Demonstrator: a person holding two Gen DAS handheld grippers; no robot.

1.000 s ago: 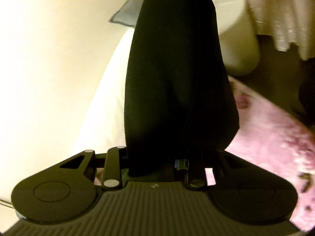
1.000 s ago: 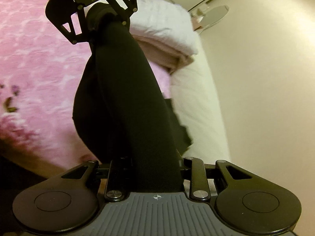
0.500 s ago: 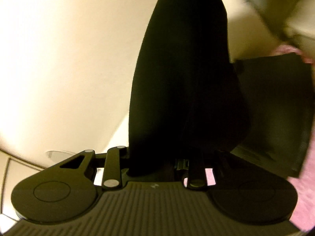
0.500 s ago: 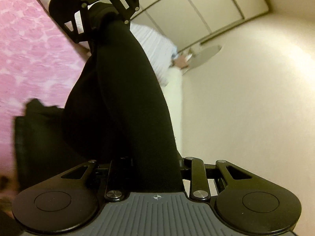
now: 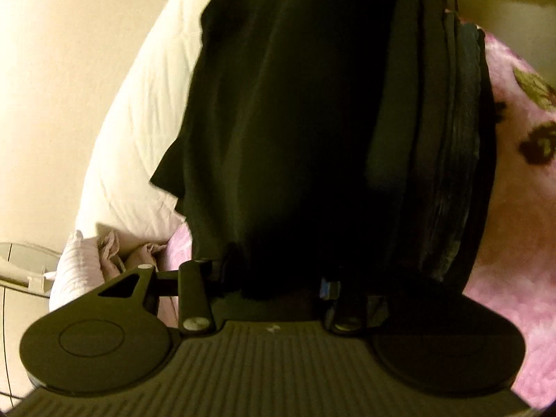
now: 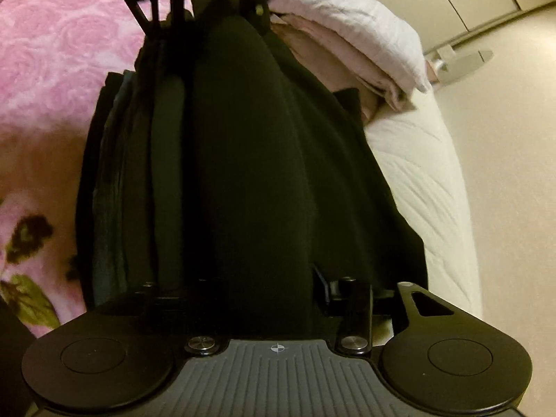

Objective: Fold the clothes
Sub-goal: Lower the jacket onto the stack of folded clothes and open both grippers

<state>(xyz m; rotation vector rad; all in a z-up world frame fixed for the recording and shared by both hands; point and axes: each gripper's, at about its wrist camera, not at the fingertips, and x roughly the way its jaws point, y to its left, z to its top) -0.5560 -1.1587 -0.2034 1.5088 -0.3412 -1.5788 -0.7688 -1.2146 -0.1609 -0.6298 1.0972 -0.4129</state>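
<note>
A folded black garment stretches between my two grippers and lies along a stack of dark folded clothes on the pink flowered bed cover. My left gripper has the near end of the garment between its jaws, which are opening. In the right wrist view the same garment runs from my right gripper up to the left gripper at the top. The right jaws are opening too, with cloth between them. The cloth hides all the fingertips. The stack sits just left of the garment.
A white quilted mattress edge borders the garment on the wall side. Folded pale linens lie at the far end of the bed. The pink cover extends left of the stack. A cream wall is close by.
Both grippers came down with the hanging garment from the air to the bed. The garment now rests beside the dark stack instead of dangling, and it spreads wider.
</note>
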